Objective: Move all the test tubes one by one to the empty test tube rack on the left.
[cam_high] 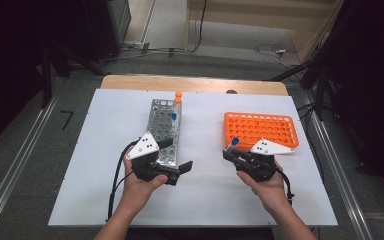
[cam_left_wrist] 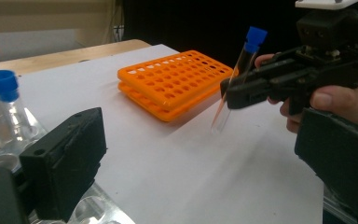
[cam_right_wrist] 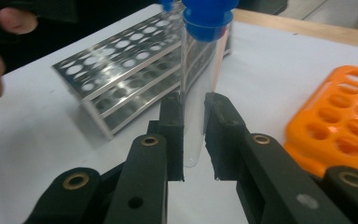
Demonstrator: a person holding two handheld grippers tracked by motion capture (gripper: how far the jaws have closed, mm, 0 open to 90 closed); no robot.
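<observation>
Gripping a clear tube with a blue cap (cam_right_wrist: 204,70), the right gripper (cam_high: 233,152) has its fingers (cam_right_wrist: 172,135) closed on the glass well below the cap, holding it in the air above the white surface (cam_high: 205,200), between the metal rack (cam_high: 164,131) and the orange rack (cam_high: 260,130), nearer the orange one. The tube leans, its cap tilted away from the gripper. The left gripper (cam_high: 180,167) rests near the front end of the metal rack with its fingers apart and nothing between them.

A likely slip from here: the glass is smooth and pinched along a narrow band, so it could swivel or slide out if the hand swings quickly. Lowered at this lean, its round bottom might catch a hole's rim in the orange rack and nudge that light rack.

Counted: 2 racks, 2 grippers, 3 tubes in all: 1 held, and 2 standing in the metal rack, a blue-capped tube (cam_high: 173,120) and an orange-capped tube (cam_high: 178,96).
</observation>
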